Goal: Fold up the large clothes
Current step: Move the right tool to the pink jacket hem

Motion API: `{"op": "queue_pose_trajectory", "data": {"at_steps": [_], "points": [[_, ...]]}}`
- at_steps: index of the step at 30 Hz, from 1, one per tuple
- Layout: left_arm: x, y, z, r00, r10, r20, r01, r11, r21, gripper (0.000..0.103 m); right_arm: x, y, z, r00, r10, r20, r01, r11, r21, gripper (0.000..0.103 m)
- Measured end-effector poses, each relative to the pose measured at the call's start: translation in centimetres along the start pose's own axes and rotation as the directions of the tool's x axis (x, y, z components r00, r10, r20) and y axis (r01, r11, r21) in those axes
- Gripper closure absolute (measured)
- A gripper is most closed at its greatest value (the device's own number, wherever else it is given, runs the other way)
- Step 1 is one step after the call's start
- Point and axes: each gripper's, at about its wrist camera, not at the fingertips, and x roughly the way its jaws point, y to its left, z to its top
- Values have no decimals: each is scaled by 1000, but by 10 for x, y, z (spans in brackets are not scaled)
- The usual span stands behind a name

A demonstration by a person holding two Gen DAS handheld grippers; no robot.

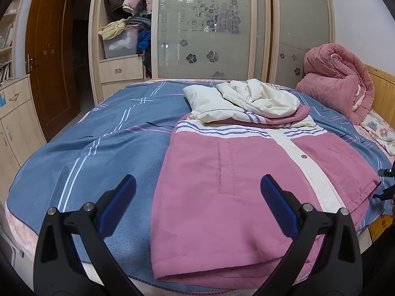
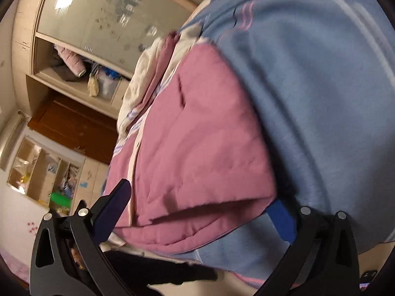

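Observation:
A large pink and cream jacket lies flat on the bed's blue blanket, hem toward me, cream hood and sleeves bunched at its far end. My left gripper is open and empty, hovering above the jacket's near left part. In the tilted right wrist view the jacket fills the middle. My right gripper is open, its jaws on either side of the jacket's near corner; one blue pad shows under the fabric edge.
A rolled pink quilt sits at the bed's far right by a wooden headboard. A wardrobe with frosted sliding doors stands behind the bed. A brown door and cabinets stand at the left.

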Motion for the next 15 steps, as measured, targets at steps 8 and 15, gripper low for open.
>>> {"op": "queue_pose_trajectory", "data": {"at_steps": [8,15], "points": [[-3,1,0,1000,-1,5,1,1000,-1,2,5,10,-9,993,-95,71,96,995,1,1],[-4,11,-2,1000,3,-1,-3,1000,-22,2,15,6,-15,1000,3,-21,-2,999,43,1]]}}
